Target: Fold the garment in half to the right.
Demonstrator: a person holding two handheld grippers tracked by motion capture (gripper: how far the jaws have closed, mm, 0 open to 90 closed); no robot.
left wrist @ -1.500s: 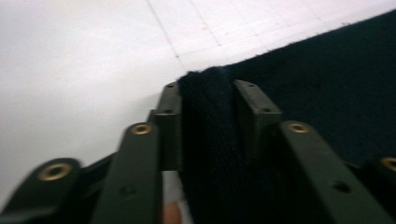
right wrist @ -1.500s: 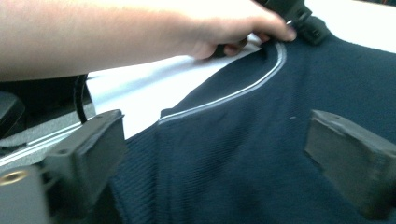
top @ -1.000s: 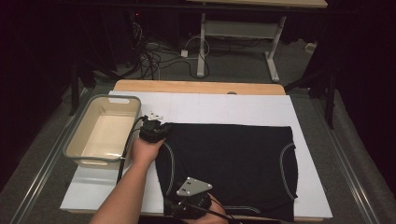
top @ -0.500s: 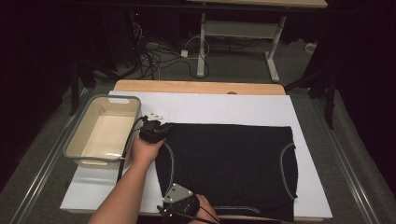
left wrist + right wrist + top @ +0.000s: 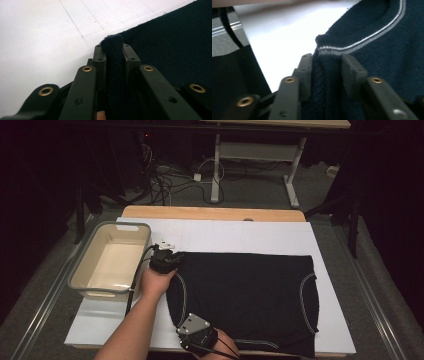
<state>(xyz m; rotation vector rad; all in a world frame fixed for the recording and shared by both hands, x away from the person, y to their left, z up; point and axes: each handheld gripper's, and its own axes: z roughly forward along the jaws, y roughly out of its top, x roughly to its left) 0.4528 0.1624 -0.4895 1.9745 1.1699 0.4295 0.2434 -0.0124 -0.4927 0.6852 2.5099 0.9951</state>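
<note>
A dark knit garment (image 5: 245, 300) with pale piping is lying flat on the white board (image 5: 240, 237), its far edge running straight and its near edge reaching the board's front rim. The left gripper (image 5: 167, 256) is clamping the garment's far-left corner; in the left gripper view a fold of knit (image 5: 113, 65) is sitting pinched between both pads. The right gripper (image 5: 192, 332) is working at the near-left corner; its jaws have just been closing, and in the right gripper view the striped hem (image 5: 329, 50) is standing between the pads, which are pressing on the cloth. A beige tub (image 5: 111, 262) is sitting just beside the left gripper. Bare board is lying open beyond the far edge and along the right side.
</note>
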